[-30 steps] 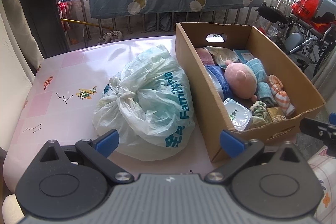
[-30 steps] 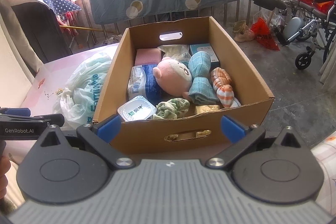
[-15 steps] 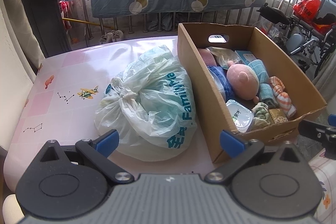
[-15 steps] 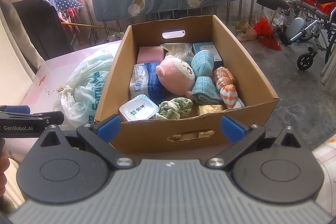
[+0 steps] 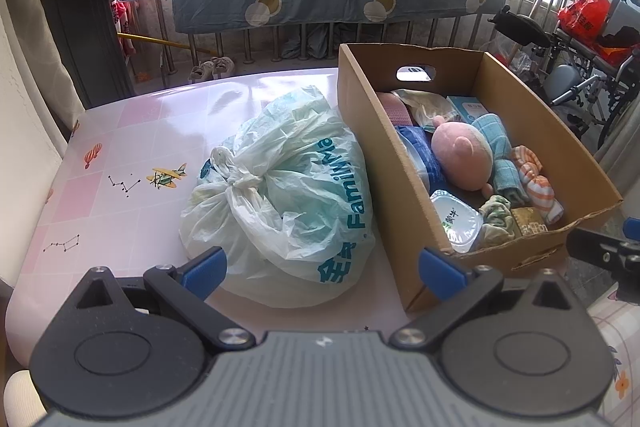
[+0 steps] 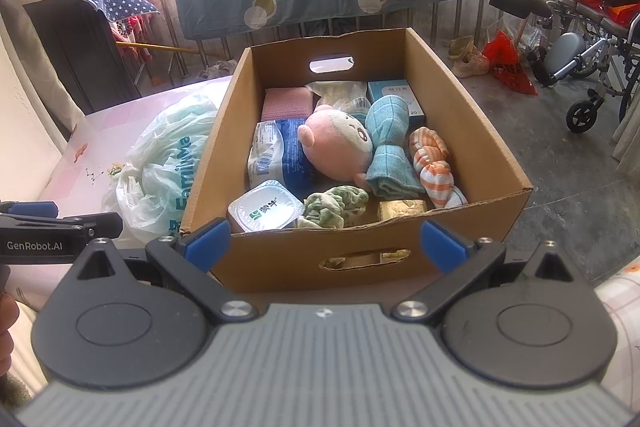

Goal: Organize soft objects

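Hovering w/ both tongs spread, left tongs (image 5: 322, 269) over tied bag (image 5: 280, 195) on counter (image 5: 120, 147), right tongs (image 6: 324, 241) facing cardboard box (image 6: 472, 131) of soft items; risk: thin plastic tearing if pinched.

Tied bag (image 5: 288, 195) on the bench (image 5: 132, 147), ahead of the left tongs (image 5: 322, 269); box (image 6: 472, 131) ahead of the right tongs (image 6: 324, 239), plush toy (image 6: 336, 147) inside.

Right gripper (image 6: 323, 242) fingers spread wide, empty, just before cardboard box (image 6: 472, 131). Inside: pink plush (image 6: 340, 147), blue cloth (image 6: 390, 147), striped cloth (image 6: 434, 167), yogurt cup (image 6: 266, 213). Tied plastic bag (image 6: 160, 167) left of box, possibly touching.
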A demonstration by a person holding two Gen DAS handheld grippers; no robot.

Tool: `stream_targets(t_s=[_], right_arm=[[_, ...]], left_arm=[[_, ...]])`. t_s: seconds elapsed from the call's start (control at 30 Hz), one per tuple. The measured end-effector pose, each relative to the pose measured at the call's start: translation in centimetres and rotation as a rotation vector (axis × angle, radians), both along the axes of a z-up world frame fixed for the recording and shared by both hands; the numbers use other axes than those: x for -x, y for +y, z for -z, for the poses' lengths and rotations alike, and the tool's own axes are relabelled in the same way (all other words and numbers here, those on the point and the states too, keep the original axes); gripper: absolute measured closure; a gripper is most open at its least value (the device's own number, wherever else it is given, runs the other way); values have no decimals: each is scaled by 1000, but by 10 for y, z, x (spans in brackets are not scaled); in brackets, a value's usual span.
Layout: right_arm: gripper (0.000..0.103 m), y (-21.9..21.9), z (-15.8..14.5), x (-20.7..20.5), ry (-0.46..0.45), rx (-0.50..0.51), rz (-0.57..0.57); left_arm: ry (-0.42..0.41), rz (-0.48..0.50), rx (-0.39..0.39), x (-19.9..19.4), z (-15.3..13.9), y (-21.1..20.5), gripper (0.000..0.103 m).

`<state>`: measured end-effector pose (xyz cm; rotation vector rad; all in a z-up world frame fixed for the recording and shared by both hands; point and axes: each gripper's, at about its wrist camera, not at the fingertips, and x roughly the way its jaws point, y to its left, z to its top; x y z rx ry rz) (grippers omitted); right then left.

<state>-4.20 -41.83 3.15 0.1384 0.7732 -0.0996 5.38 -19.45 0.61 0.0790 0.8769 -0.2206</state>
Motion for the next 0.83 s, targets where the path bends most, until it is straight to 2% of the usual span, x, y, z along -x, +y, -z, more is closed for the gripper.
stream_targets(t_s=[0.83], right_arm=[[1, -1, -2, -3, 2, 5, -6]], left_arm=[[2, -1, 4, -1, 0, 2, 0]])
